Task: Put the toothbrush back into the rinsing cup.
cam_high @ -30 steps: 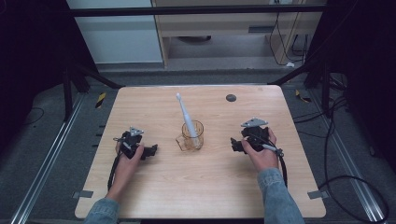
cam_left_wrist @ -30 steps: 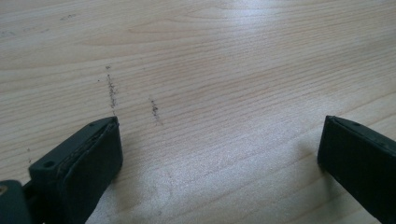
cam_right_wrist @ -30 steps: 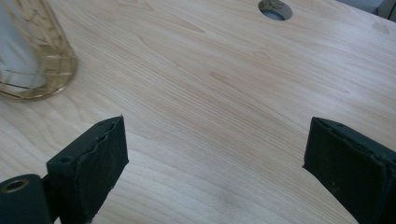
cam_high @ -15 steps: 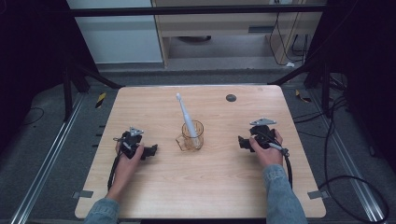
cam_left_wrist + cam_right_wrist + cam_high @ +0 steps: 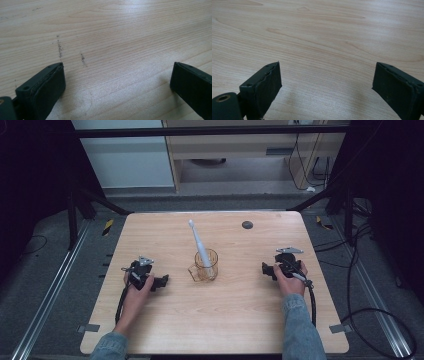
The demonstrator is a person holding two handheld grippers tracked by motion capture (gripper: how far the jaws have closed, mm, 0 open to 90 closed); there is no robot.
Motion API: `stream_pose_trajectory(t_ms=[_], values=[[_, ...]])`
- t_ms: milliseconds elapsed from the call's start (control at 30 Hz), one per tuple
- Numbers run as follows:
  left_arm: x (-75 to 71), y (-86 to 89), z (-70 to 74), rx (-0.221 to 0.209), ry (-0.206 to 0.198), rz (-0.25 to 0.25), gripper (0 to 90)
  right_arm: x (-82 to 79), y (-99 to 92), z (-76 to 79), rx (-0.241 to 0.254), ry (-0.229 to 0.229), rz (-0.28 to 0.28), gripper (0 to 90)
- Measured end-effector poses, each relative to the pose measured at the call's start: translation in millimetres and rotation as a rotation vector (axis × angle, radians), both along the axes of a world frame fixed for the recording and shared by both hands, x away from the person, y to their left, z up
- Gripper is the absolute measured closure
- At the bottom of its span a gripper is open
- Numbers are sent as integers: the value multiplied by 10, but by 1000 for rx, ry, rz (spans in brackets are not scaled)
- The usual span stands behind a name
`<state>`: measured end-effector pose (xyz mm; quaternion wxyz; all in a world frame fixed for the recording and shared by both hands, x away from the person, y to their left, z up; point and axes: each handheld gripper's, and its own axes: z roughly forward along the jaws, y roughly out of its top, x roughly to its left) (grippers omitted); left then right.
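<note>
An amber transparent cup [image 5: 206, 265] stands at the middle of the wooden table [image 5: 230, 320], and a white toothbrush [image 5: 198, 240] leans out of it toward the far left. My left gripper [image 5: 163, 282] rests on the table left of the cup, held by a hand, jaws pointing right. My right gripper [image 5: 264, 269] rests right of the cup, jaws pointing left. In the left gripper view the black jaws stand wide apart over bare wood [image 5: 117, 50], and my left gripper [image 5: 117, 77] holds nothing. The right gripper view shows my right gripper [image 5: 327, 75] likewise open over bare wood.
A small dark round spot [image 5: 247, 224] lies near the table's far edge. Cables [image 5: 312, 302] trail from both grippers toward the near edge. Metal rails [image 5: 45, 305] run along the floor on either side, and cabinets [image 5: 240, 150] stand beyond the table.
My right gripper has drawn away from the cup toward the right side of the table. The left gripper has stayed in place.
</note>
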<state>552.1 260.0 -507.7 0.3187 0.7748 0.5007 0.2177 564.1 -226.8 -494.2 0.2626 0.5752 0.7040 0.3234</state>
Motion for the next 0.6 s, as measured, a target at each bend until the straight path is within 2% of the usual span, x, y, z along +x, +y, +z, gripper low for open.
stream_pose_trajectory(t_ms=[200,300,467,500,533,600], values=[[0,0,0,0,0,0,0,32,26,-78,-5,8,-17,84],[0,0,0,1,0,-1,0,43,53,-147,-20,39,-13,58],[0,-1,-1,0,0,-1,0,48,60,-164,-12,38,-7,43],[0,0,0,0,0,-1,0,44,60,-165,-14,40,-11,19],[0,-1,0,1,-1,-1,0,33,62,-169,-10,49,-42,2],[0,0,0,1,0,-2,0,22,69,-168,-6,53,-64,2]])
